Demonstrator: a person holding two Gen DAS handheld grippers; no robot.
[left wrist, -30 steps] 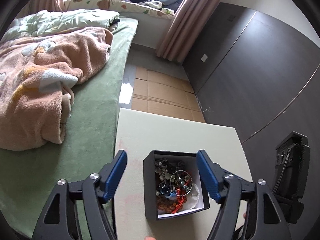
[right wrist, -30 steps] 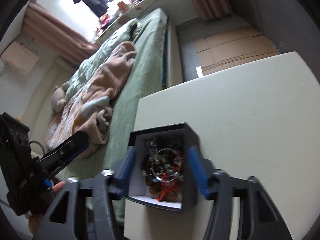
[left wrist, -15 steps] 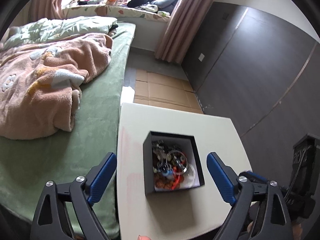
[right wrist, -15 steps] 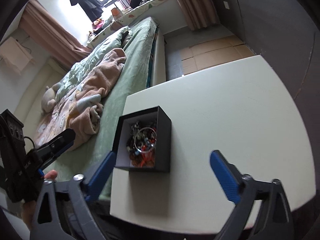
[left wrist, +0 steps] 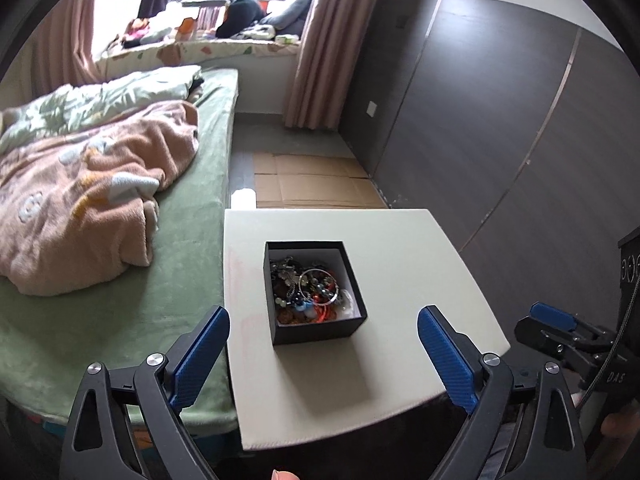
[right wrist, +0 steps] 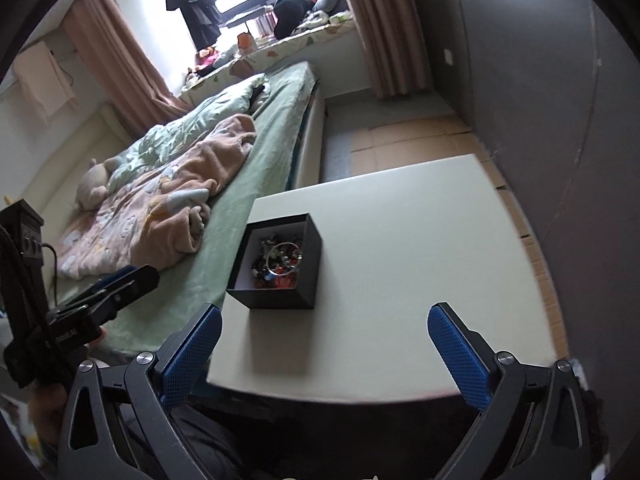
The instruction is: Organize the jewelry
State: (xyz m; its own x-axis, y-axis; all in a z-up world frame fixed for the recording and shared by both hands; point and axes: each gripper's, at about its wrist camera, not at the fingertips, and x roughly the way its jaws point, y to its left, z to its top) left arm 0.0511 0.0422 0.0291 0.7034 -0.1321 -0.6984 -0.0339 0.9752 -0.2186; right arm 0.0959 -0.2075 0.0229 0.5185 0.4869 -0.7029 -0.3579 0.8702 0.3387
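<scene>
Hard to read: the jewelry (left wrist: 310, 290) is a tangled heap of beads and chains in the box; only a silver bangle (left wrist: 319, 286) stands out, single pieces otherwise indistinct.
Left gripper (left wrist: 323, 350): jaws spread wide, holding nothing, touching nothing, above the table's near edge.
Right gripper (right wrist: 325, 342): also gaping, empty, over the near edge.
Jewelry box (left wrist: 316, 330): square, matte black outside, white-lined, lidless, toward the left edge of the table (left wrist: 404, 248), beside the bed (left wrist: 132, 312).
Table: pale, smooth, rectangular top.
Blanket (left wrist: 80, 196): fluffy pink fleece, crumpled on green sheet.
</scene>
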